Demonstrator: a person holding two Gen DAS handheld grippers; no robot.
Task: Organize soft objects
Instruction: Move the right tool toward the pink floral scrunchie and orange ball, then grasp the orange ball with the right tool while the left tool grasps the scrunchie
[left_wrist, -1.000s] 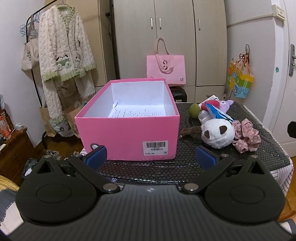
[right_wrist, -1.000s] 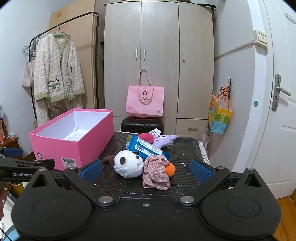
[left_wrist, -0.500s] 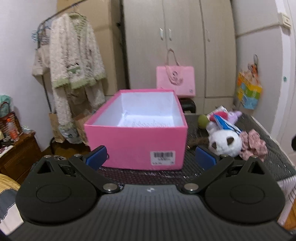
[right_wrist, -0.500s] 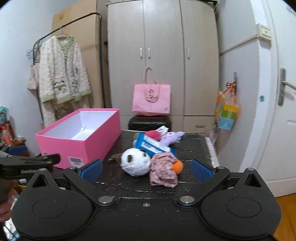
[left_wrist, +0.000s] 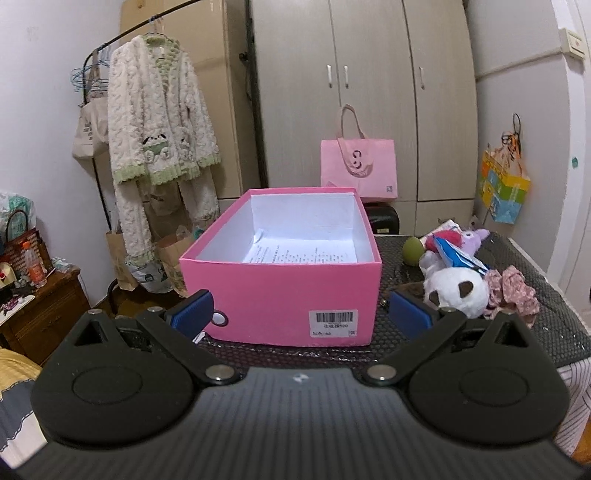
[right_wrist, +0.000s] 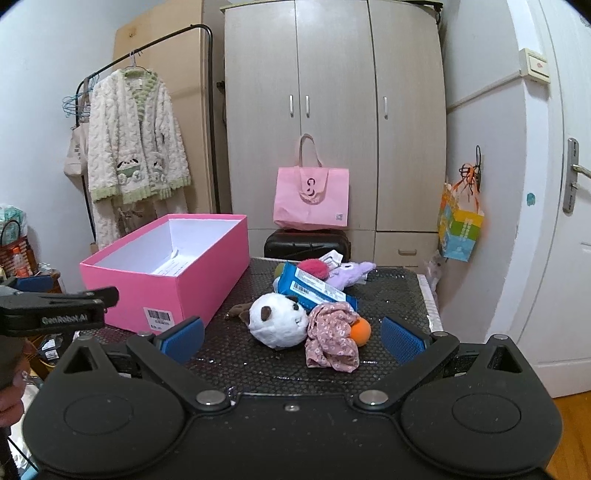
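An open pink box (left_wrist: 280, 295) (right_wrist: 184, 280) with a printed paper sheet (left_wrist: 299, 253) inside stands on the black mesh table (right_wrist: 391, 295). Right of it lies a pile of soft things: a white panda plush (right_wrist: 279, 325) (left_wrist: 456, 291), a pink floral cloth (right_wrist: 334, 339) (left_wrist: 511, 290), an orange ball (right_wrist: 360, 330), a blue packet (right_wrist: 314, 290), a purple plush (right_wrist: 349, 273), a red pompom (right_wrist: 314, 267) and a green ball (left_wrist: 413, 251). My left gripper (left_wrist: 301, 314) is open and empty before the box. My right gripper (right_wrist: 291, 338) is open and empty before the pile.
A wardrobe (right_wrist: 332, 110) stands behind the table, with a pink tote bag (right_wrist: 312, 197) on a black case (right_wrist: 306, 243). A clothes rack with a white cardigan (left_wrist: 159, 122) is on the left. A door (right_wrist: 561, 184) is on the right.
Both grippers have drawn back and risen a little, so the box and the pile sit lower in view. Both stay open.
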